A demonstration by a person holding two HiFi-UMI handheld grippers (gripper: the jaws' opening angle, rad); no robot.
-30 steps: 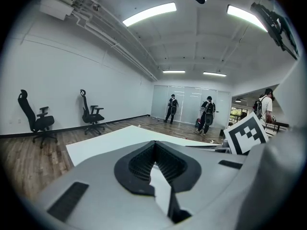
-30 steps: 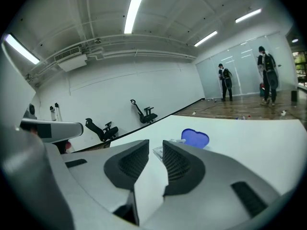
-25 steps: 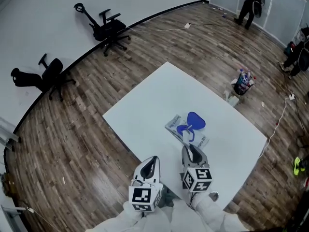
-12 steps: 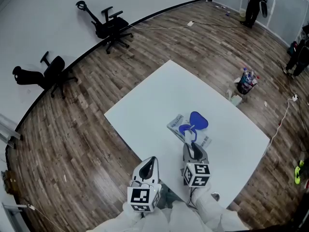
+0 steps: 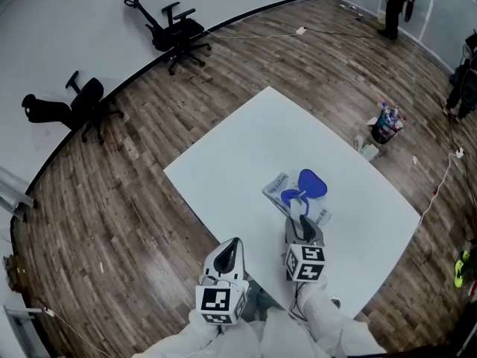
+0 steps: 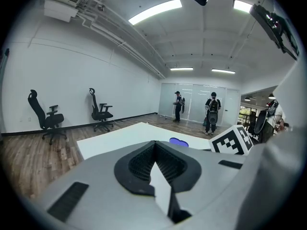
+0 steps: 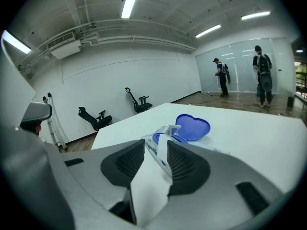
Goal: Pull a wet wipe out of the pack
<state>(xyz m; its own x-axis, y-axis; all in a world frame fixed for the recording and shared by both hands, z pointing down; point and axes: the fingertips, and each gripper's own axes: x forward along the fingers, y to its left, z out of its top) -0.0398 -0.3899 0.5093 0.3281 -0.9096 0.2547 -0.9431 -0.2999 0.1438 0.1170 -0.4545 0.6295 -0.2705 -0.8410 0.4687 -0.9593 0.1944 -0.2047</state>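
The right gripper (image 5: pixel 300 227) is seen with jaws spread, just opened wider. The wet wipe (image 7: pixel 165 134) is raised from the pack (image 5: pixel 276 187) just ahead, in line with the gap, unpinched. The left gripper (image 5: pixel 232 250), pressed shut and empty, is held farther off, near-left.

Near end of pack (image 5: pixel 276 189) behind right claw (image 5: pixel 301 225)

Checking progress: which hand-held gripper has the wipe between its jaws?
The right hand-held gripper: wet wipe between its jaws, just opened wider; the left hand-held gripper is shut, empty.
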